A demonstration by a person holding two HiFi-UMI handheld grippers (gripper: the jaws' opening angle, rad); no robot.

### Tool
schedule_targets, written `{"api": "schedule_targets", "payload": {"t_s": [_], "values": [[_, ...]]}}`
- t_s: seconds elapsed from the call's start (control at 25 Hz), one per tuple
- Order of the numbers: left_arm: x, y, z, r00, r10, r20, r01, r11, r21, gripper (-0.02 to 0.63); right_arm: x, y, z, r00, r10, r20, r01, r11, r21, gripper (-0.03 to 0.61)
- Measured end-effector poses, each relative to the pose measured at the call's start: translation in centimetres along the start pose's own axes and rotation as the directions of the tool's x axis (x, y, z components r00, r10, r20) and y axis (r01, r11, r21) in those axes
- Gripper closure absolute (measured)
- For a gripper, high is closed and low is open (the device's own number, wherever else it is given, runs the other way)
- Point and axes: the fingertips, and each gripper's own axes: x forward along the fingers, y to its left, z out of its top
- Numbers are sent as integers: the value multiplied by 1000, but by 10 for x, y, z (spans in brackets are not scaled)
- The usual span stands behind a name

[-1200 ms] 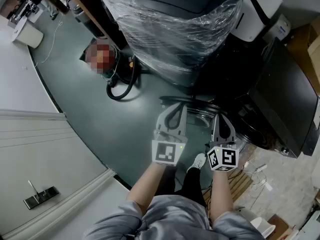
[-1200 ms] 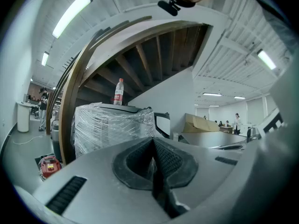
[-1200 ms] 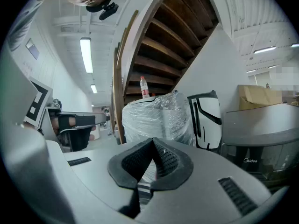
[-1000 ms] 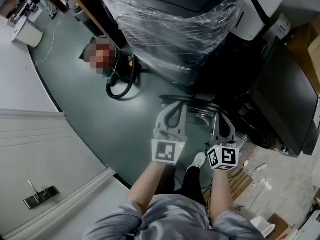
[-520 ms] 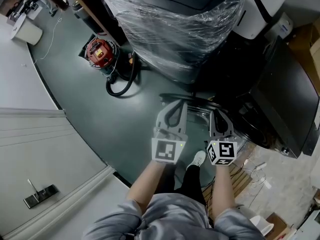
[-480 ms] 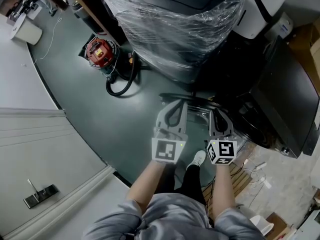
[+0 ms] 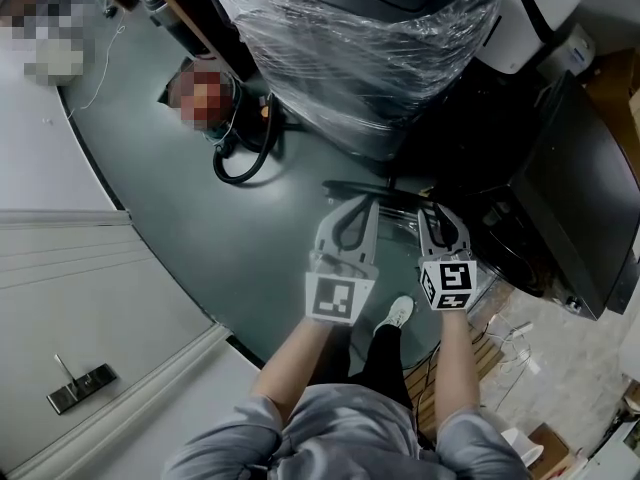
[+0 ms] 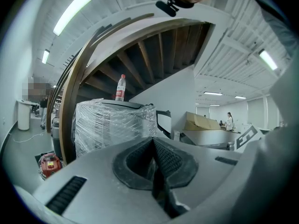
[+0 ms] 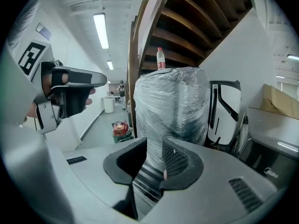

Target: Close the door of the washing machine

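A dark front-loading washing machine (image 7: 578,203) stands at the right; in the right gripper view its top (image 9: 275,164) lies low at the right. A thin dark curved rim with a chrome edge (image 7: 392,196) juts out just past both grippers; it looks like the open door seen edge-on. My left gripper (image 7: 347,230) hangs over the floor, left of that rim, its pads (image 8: 161,155) pressed together on nothing. My right gripper (image 7: 441,224) is beside the rim; its jaws are opening, a gap shows between the pads (image 9: 175,158), and nothing is in it.
A big appliance wrapped in clear plastic film (image 7: 350,38) stands ahead, with a bottle (image 9: 160,57) on top. A red canister vacuum (image 8: 48,163) and a black hose (image 7: 243,163) lie on the green floor at the left. A white machine (image 7: 535,13) stands at the back right. Cables and a wooden pallet (image 7: 480,353) are near my feet.
My right gripper has shifted slightly up the picture toward the rim, and its jaws have parted from shut. The left gripper has stayed where it was.
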Motion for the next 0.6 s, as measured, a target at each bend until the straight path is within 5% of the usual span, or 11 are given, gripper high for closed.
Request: {"api": "schedule_targets", "payload": {"t_s": [0.6], "values": [[7, 4, -11, 999, -29, -13, 30, 999, 24, 615, 65, -1, -59, 988, 45, -149, -49, 999, -23, 462]]}}
